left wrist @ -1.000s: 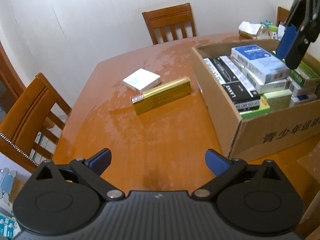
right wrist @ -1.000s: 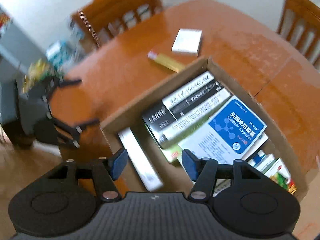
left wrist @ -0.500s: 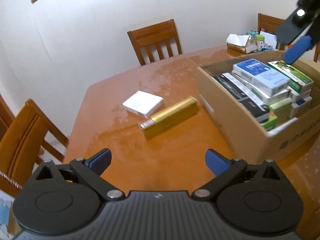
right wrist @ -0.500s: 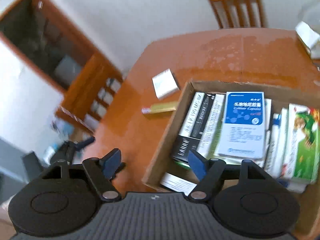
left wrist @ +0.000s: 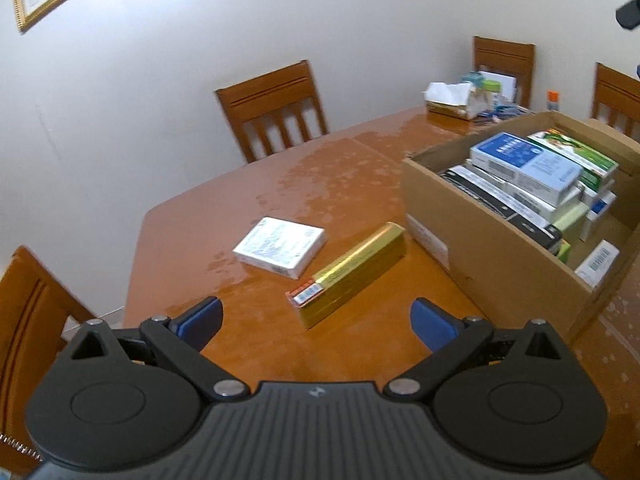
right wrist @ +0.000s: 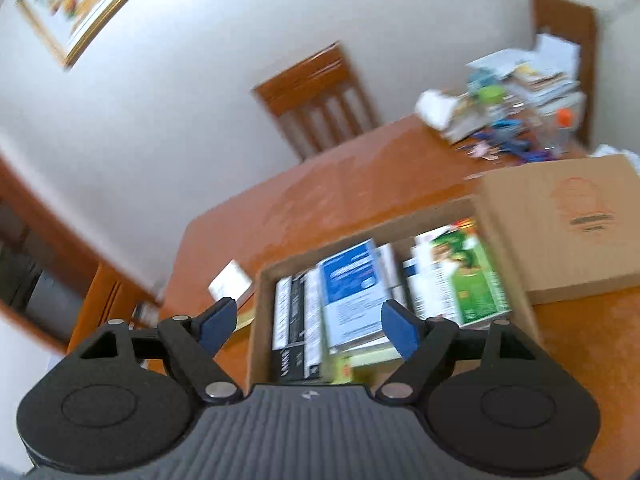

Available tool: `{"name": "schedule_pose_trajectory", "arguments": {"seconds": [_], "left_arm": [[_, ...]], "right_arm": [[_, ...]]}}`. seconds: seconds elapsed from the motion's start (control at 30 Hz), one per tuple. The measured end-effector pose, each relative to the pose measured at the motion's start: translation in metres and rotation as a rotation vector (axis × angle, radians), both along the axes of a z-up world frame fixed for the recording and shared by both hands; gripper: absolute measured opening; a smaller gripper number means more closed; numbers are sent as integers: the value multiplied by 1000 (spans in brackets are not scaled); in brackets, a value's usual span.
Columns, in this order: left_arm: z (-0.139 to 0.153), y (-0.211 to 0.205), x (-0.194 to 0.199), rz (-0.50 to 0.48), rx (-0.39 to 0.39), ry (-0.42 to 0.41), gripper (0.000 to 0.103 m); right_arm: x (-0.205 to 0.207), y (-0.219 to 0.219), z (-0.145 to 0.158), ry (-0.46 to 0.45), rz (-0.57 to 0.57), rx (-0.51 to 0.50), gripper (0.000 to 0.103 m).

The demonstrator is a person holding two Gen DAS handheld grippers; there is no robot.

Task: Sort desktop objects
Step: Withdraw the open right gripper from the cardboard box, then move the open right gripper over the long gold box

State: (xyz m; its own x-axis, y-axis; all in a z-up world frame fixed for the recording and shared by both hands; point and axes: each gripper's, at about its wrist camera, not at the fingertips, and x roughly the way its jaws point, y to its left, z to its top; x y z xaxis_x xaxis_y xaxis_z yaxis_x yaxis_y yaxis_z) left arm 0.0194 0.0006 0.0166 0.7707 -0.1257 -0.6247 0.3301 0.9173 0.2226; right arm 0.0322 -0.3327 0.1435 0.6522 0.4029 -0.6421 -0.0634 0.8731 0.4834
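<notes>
Gold foil box (left wrist: 352, 272) and white box (left wrist: 280, 247) remain outside cardboard carton (left wrist: 500, 264); left gripper (left wrist: 316, 320) released, approaching gold; right gripper (right wrist: 310, 326) empty, jaws opening; next: straddle, clench.

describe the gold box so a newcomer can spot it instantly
Start at the open cardboard box full of packs on the wooden table. On the bare tabletop just beside it lie two loose items; the gold box is the one nearer the carton. It is long, narrow and shiny gold with a red-and-white end label, unlike the flat white box next to it.
</notes>
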Motion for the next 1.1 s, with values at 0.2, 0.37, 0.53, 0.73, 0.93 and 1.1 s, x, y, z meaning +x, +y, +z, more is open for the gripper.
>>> {"name": "schedule_pose_trajectory", "arguments": {"seconds": [0.2,0.37,0.53,0.73,0.93,1.1], "left_arm": [[-6,3,4,-44,-31,19,100],[-11,14,-1,-39,-52,33,100],[-17,28,-8,-4,-87,61,100],[-19,38,-19,43,-90,58,100],[-21,46,-24,118,-83,61,100],[-29,54,-21,199,-88,90,100]], "right_arm": [[-5,7,-1,-37,-49,-15,84],[5,43,19,-196,118,-167,84],[45,110,32,-294,458,-484,84],[95,212,0,-233,936,-669,84],[121,290,-55,-196,1305,-786,84],[151,323,-102,-111,1457,-837,84]]}}
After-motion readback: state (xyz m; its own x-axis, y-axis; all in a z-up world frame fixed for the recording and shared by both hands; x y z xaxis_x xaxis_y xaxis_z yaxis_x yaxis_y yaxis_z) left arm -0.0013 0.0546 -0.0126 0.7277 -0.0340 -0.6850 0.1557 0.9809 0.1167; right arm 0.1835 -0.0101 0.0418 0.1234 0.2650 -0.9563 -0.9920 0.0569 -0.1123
